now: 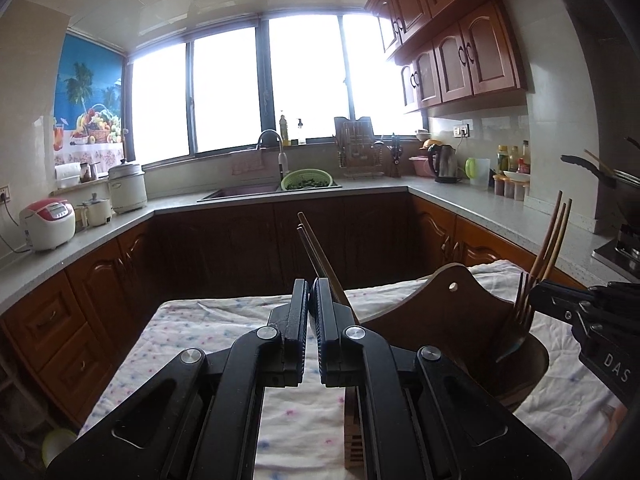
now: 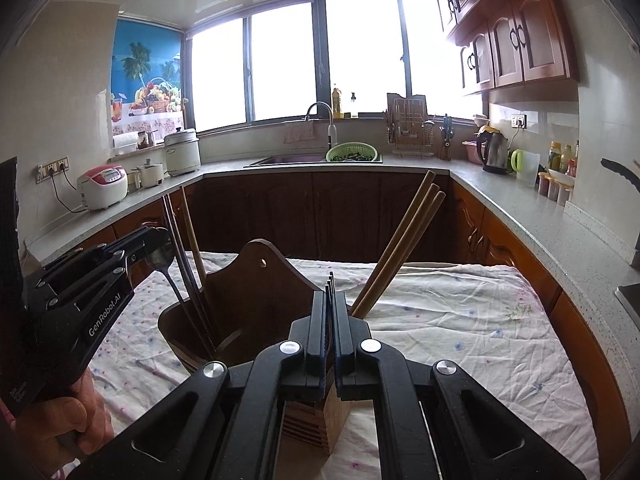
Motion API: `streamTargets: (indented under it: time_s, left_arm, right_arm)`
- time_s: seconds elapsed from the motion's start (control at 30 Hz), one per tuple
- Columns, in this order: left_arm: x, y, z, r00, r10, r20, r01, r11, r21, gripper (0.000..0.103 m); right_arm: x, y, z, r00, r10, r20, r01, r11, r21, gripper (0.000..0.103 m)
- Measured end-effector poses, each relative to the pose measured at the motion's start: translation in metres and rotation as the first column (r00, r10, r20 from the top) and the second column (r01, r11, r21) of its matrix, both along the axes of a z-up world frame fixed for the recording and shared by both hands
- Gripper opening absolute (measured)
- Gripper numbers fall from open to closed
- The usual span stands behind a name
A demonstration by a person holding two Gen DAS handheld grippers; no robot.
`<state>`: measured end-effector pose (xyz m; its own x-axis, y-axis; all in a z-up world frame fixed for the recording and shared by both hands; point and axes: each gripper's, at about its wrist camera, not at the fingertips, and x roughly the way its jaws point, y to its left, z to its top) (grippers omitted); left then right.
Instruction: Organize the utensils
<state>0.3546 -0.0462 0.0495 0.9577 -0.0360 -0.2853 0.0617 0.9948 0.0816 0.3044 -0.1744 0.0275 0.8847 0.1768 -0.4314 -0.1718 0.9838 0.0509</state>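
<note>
A dark wooden utensil holder [image 2: 256, 300] [image 1: 452, 312] stands on a table with a flowered cloth [image 2: 460, 312]. It holds chopsticks [image 2: 192, 280], wooden handles [image 2: 404, 240] and a metal spoon [image 2: 162, 258]. My left gripper [image 1: 309, 292] is shut on the metal spoon, whose bowl shows beside its fingertips in the right wrist view. My right gripper [image 2: 329, 300] is shut on a dark fork [image 2: 329, 284], tines up, above the holder. In the left wrist view the fork [image 1: 520, 312] sits at the right gripper's tips.
A slatted wooden box [image 2: 316, 420] stands on the cloth under my right gripper. Counters surround the table, with a rice cooker [image 2: 103, 186], a sink with a green colander [image 2: 352, 153] and a kettle [image 2: 494, 149].
</note>
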Motion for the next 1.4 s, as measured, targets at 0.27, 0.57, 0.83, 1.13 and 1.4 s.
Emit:
streamTargets:
  time_s: [0.27, 0.57, 0.83, 1.13, 1.4]
  left_arm:
    - [0.000, -0.002, 0.001, 0.999, -0.021, -0.029, 0.021, 1.000, -0.010, 0.004]
    - [-0.010, -0.001, 0.007, 0.999, -0.036, -0.024, 0.036, 0.999, -0.023, 0.025]
    - [-0.030, 0.008, 0.014, 1.000, -0.029, -0.006, 0.029, 0.998, -0.057, 0.058]
    - [-0.055, 0.030, 0.007, 0.999, 0.032, -0.039, -0.035, 0.996, -0.086, 0.103]
    - [-0.081, 0.042, -0.001, 0.990, 0.053, -0.128, -0.065, 0.994, -0.092, 0.103]
  right_arm:
    - [0.004, -0.001, 0.003, 1.000, 0.002, -0.018, -0.002, 1.000, 0.012, 0.003]
    - [0.004, -0.013, 0.006, 0.999, -0.013, -0.035, 0.015, 0.997, 0.070, 0.006]
    - [-0.010, -0.030, 0.014, 0.999, -0.033, -0.023, 0.036, 0.989, 0.143, 0.033]
    - [-0.029, -0.042, 0.009, 0.999, -0.034, -0.033, 0.040, 0.979, 0.201, 0.064]
    - [-0.057, -0.034, 0.009, 1.000, 0.030, 0.004, -0.030, 0.970, 0.241, 0.097]
